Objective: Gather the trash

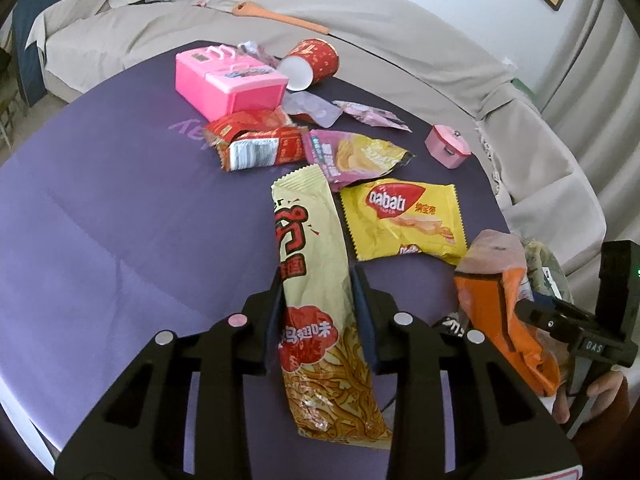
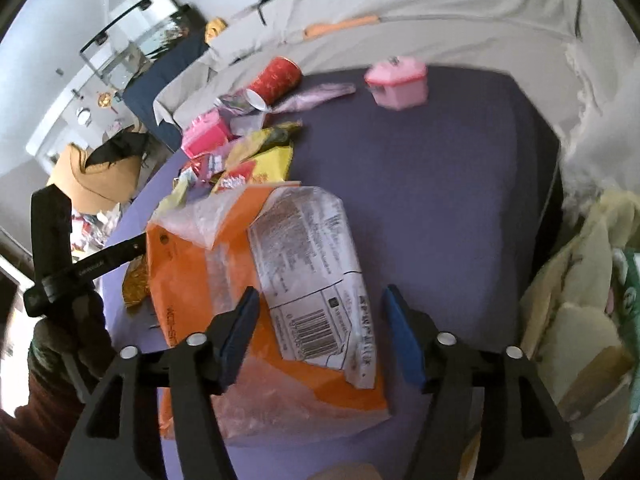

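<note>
Near the front edge of the purple table (image 1: pixel 120 220), a long pale-yellow noodle wrapper (image 1: pixel 316 288) lies with its long axis running away from the left gripper (image 1: pixel 320 312), almost in line with the way the gripper points. Its jaws straddle the wrapper across its narrow width, one dark pad hard against each long edge, so the grip looks taken, or all but taken, at about the middle of its length. That crosswise bite is what the coming lift depends on: with so much wrapper beyond the jaws at both ends, it will likely droop at each end once raised.

Toward the right edge of the table, an orange plastic bag (image 2: pixel 256 312) with a white label lies under the right gripper (image 2: pixel 320 332). Those jaws stand wide apart; the left pad sits over the bag, the right one over bare purple cloth, and neither presses on it. The bag looks to serve as the collecting sack, and the left hand is the nearer one to the noodle wrapper, so the carry would go rightward across the table.

Further in, toward the far edge, wait a yellow wafer wrapper (image 1: pixel 404 220), a pink chip bag (image 1: pixel 356 156), a red snack packet (image 1: pixel 256 144) and a tipped red paper cup (image 1: pixel 312 64).
</note>
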